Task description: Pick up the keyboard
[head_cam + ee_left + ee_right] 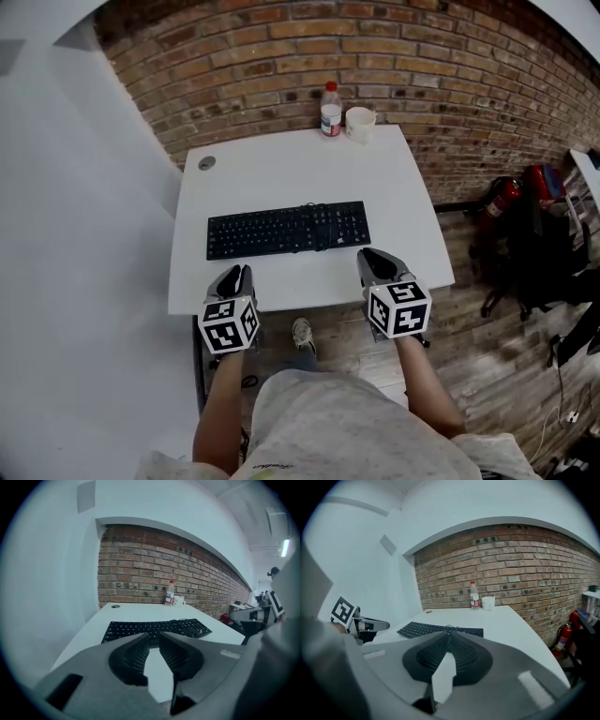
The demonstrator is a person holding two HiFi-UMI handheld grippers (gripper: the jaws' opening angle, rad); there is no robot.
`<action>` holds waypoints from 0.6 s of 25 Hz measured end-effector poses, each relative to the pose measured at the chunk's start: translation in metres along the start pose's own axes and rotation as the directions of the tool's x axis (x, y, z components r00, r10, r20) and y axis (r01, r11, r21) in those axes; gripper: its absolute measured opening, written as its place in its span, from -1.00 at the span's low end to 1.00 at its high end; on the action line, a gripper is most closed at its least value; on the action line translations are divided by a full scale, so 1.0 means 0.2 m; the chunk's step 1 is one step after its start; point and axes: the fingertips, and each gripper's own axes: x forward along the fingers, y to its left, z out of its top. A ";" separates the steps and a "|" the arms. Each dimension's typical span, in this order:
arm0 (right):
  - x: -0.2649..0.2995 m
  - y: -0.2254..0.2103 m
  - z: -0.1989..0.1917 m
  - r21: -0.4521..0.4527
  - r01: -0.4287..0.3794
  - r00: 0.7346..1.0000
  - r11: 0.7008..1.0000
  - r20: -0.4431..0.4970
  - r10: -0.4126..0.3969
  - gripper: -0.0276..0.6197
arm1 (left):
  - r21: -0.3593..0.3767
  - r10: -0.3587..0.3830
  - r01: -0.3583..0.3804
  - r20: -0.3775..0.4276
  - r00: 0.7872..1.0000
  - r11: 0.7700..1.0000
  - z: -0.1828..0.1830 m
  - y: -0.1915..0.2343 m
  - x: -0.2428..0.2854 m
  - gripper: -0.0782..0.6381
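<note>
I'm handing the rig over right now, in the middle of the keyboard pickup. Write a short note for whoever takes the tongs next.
Left tongs: jaws a crack apart, nothing between them, over the near edge of the table, short of the left end of the keyboard.
Right tongs: shut, empty, just short of the keyboard's right end.
Keyboard: lies flat mid-table, untouched. A bottle and a cup stand at the far edge by the brick wall, well away from it.
Done: no grip yet.
Left: probably open both tongs wider, take one end of the keyboard in each, and lift it level.
</note>
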 end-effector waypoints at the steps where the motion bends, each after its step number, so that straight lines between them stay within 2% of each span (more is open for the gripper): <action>1: 0.04 -0.02 0.01 -0.002 0.001 1.000 1.000 -0.006 -0.001 -0.81 | -0.003 0.006 -0.006 -0.005 1.000 1.000 0.01 0.03 0.04 -0.59; 7: 0.27 -0.12 0.02 -0.007 0.026 0.998 1.000 -0.050 -0.026 -0.69 | -0.023 0.033 -0.034 -0.037 0.999 0.999 0.06 0.19 0.29 -0.43; 15: 0.54 -0.24 0.02 0.004 0.060 0.992 0.998 -0.115 -0.059 -0.43 | -0.014 0.068 -0.070 -0.107 0.992 0.997 0.08 0.41 0.55 -0.09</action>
